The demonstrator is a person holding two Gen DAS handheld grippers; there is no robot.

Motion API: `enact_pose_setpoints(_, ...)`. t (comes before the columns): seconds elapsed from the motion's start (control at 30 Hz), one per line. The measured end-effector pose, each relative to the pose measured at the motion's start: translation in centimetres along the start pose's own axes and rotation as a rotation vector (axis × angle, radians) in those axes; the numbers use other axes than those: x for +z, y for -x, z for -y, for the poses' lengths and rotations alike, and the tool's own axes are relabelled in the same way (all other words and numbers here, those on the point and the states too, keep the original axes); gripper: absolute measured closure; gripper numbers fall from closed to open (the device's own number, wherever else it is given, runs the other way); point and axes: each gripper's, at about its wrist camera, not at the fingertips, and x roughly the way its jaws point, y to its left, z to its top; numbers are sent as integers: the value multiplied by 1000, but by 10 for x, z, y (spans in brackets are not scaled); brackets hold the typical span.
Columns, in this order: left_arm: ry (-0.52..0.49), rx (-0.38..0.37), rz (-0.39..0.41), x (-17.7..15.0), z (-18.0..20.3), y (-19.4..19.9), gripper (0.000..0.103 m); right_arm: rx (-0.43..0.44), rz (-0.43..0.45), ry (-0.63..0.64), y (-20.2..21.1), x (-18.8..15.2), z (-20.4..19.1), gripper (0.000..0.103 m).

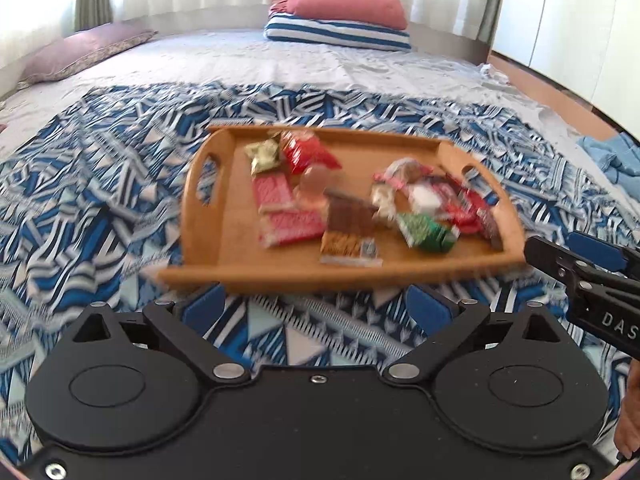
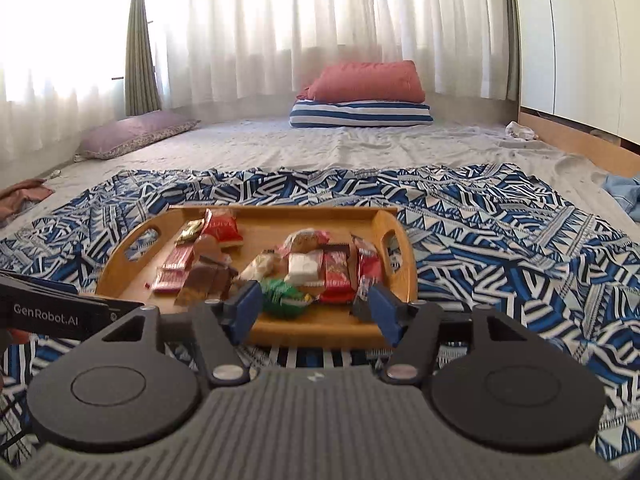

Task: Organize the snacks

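Snacks (image 1: 344, 196) lie gathered in a wooden tray (image 1: 208, 248) that rests on a blue-and-white patterned cloth (image 1: 80, 200) spread over a bed.

From the left wrist camera, the tray sits just beyond the left gripper (image 1: 318, 312), whose 2 blue pads are spread wide with only cloth between them; it pinches nothing. The packets fall into 2 loose groups: red and pink wrappers (image 1: 288, 216) toward the left handle cut-out, and a denser heap with a green packet (image 1: 428, 232) toward the right. A brown bar (image 1: 348, 232) lies between the groups. The picture is smeared, so labels cannot be read. At the right edge the right gripper (image 1: 568, 256) shows from the side, close to the tray's near right corner. Far back, a red cushion (image 1: 348, 4) is stacked on a striped one.

From the right wrist camera, the right gripper (image 2: 312, 308) is also parted, its pads framing the green packet (image 2: 284, 296) in the picture but hanging in front of the tray's near wall (image 2: 320, 332), not touching anything. The left gripper's (image 2: 60, 304) body crosses the left edge beside the tray.

Judging from this, every snack is corralled in 1 carrier with raised walls, which keeps loose packets from sliding onto the soft bedding, and both tools stand empty at the near side, so the sorting looks close to finished.
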Motion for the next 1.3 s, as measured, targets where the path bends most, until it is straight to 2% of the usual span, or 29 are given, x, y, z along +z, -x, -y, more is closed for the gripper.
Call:
enact_pose_setpoints(0.2,-13,62,-27,-34,-5,-2,5,-37,-64,12,0,-36,-3,26)
enact_pose_setpoints(0.43,-11,84,-53,-57,-8,-10,5,-65,-118,-25,-4,-66,1,25)
enact_pose_setpoints(0.73,-19,99,-47,-65,-6,-15,2,-67,-118,-9,-9,-77,-5,19)
enact_pose_setpoints(0.97,4,104,-38,-69,-9,-17,0,-61,-113,25,-13,-82,-12,10)
enact_pose_setpoints(1.3,31,114,-6,-74,-10,-19,0,-53,-131,34,-19,-82,-13,3)
